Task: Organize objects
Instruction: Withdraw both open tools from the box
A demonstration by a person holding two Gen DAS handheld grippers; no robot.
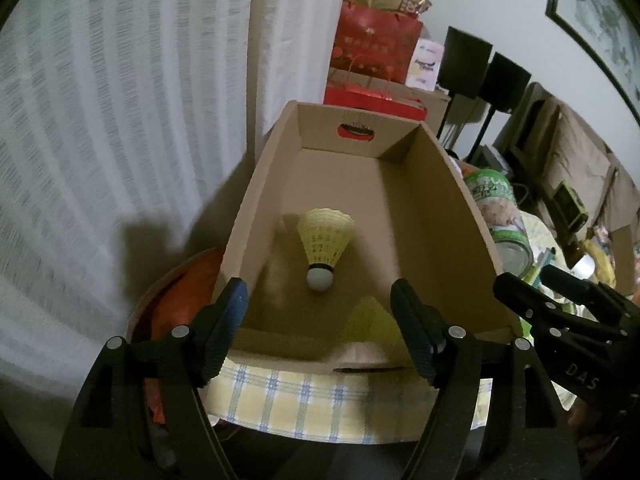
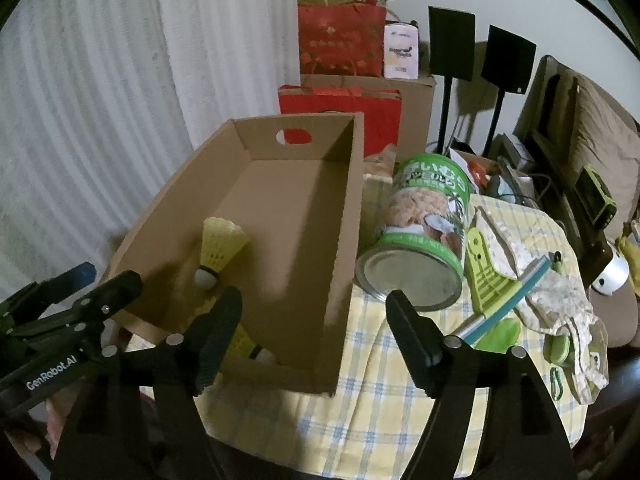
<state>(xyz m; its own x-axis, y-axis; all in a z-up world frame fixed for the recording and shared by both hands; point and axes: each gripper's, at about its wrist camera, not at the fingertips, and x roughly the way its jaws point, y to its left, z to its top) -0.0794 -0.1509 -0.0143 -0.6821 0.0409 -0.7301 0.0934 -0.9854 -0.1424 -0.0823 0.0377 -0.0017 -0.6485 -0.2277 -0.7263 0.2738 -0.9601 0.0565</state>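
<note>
A: White curtain (image 2: 100,92) behind, red gift bags (image 2: 340,40) stacked by the wall, and a desk under a yellow checked cloth (image 2: 372,412). The open cardboard box (image 2: 344,264) sits on the cloth with a yellow shuttlecock (image 1: 325,248) lying on its floor, cork end toward the near wall.

B: Only one in there?

A: A second shuttlecock (image 2: 250,346) shows in the near corner, partly hidden behind a finger in the right wrist view. Still outside the box: a green-labelled tin can (image 2: 420,232) on its side, just beside the box's right wall, then a green clip (image 2: 486,276), a teal-edged flat item I can't identify, and a patterned cloth pouch (image 2: 560,300).

B: And the grippers?

A: The left gripper (image 1: 320,320) hangs over the near end of the box, fingers spread, holding nothing. The right gripper (image 2: 314,332) is likewise spread and empty, straddling the box's right wall.

B: Risks?

A: I'd judge the can the likely next pick. Lying on its side, it could roll across the cloth if a finger nudges it off-centre. A low sweep could also catch the box wall and shove the light box.
</note>
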